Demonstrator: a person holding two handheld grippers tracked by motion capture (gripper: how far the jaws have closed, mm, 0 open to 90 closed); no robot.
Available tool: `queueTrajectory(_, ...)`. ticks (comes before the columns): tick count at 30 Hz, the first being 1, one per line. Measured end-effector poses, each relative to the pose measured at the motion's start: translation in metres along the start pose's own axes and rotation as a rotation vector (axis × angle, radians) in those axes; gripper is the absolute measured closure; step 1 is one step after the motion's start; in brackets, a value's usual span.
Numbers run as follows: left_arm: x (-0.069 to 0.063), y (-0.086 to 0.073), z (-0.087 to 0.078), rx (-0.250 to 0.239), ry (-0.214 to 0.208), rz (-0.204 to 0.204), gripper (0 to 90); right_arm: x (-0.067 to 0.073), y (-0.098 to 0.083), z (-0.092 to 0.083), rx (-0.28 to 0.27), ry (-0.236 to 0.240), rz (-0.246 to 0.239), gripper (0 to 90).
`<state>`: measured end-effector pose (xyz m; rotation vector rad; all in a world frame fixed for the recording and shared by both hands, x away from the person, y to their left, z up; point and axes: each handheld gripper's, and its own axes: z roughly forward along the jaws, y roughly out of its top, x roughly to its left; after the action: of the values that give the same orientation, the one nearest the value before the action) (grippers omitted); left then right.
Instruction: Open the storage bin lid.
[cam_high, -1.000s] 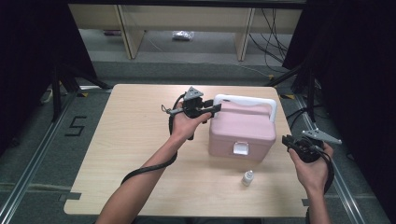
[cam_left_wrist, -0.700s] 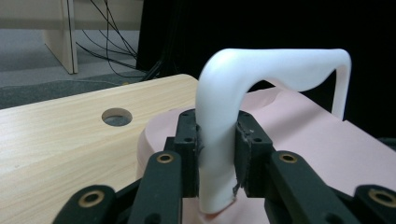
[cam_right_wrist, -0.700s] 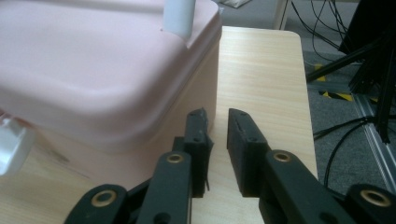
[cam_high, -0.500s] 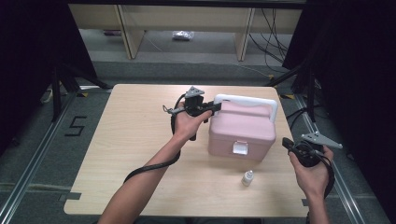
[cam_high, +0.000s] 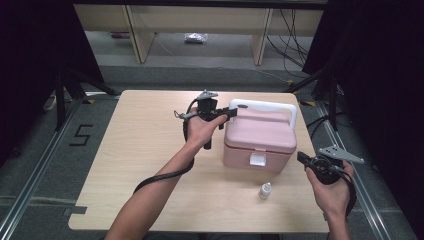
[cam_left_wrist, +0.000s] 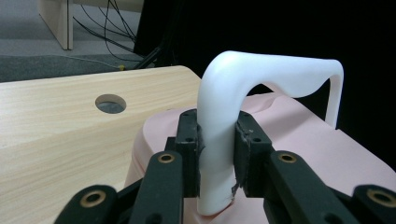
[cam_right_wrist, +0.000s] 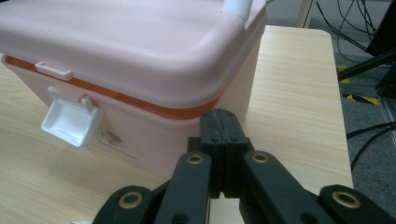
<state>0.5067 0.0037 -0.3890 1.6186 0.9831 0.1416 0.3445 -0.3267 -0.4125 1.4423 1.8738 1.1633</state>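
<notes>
A pink box (cam_high: 260, 140) with a white handle (cam_high: 265, 106) stands on the wooden table (cam_high: 135, 150), to the right of the table's middle in the high view. The left gripper (cam_high: 231, 114) reaches in from about nine o'clock of the box and grips the handle at its left upright, near the point where that leg meets the lid. In the left gripper view the handle (cam_left_wrist: 219, 140) rises at twelve o'clock straight between the two black pads, which press on it from both sides, one at nine o'clock and one at three o'clock of the leg; the arch of the handle then bends away toward two o'clock above the pink lid (cam_left_wrist: 303, 140). The jaws have just been closing, and the handle leg is now clamped between them. The right gripper (cam_high: 301, 157) hangs at about four o'clock of the box, just off its front right corner and not touching it. In the right gripper view its jaws have just been closing and now meet pad against pad with nothing between them, their tips (cam_right_wrist: 223, 130) pointing at the box's corner at twelve o'clock, while the white latch (cam_right_wrist: 70, 119) sits at ten o'clock. A small white bottle (cam_high: 265, 190) stands on the table at six o'clock of the box, near the front edge.
</notes>
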Motion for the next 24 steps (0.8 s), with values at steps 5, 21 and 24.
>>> queueTrajectory(5, 0.0010, 0.0005, 0.0006, 0.007, -0.003, -0.018, 73.6, 0.0018, 0.0017, 0.0033, -0.006, 0.016, -0.043, 90.0)
queueTrajectory(21, 0.0012, 0.0038, 0.0004, 0.030, -0.006, -0.024, 73.7, 0.0073, -0.0015, 0.0075, 0.012, 0.023, -0.014, 90.0)
queueTrajectory(24, 0.0022, 0.0041, 0.0005, 0.024, -0.012, -0.023, 73.6, 0.0095, 0.0009, 0.0061, 0.008, 0.016, -0.013, 90.0)
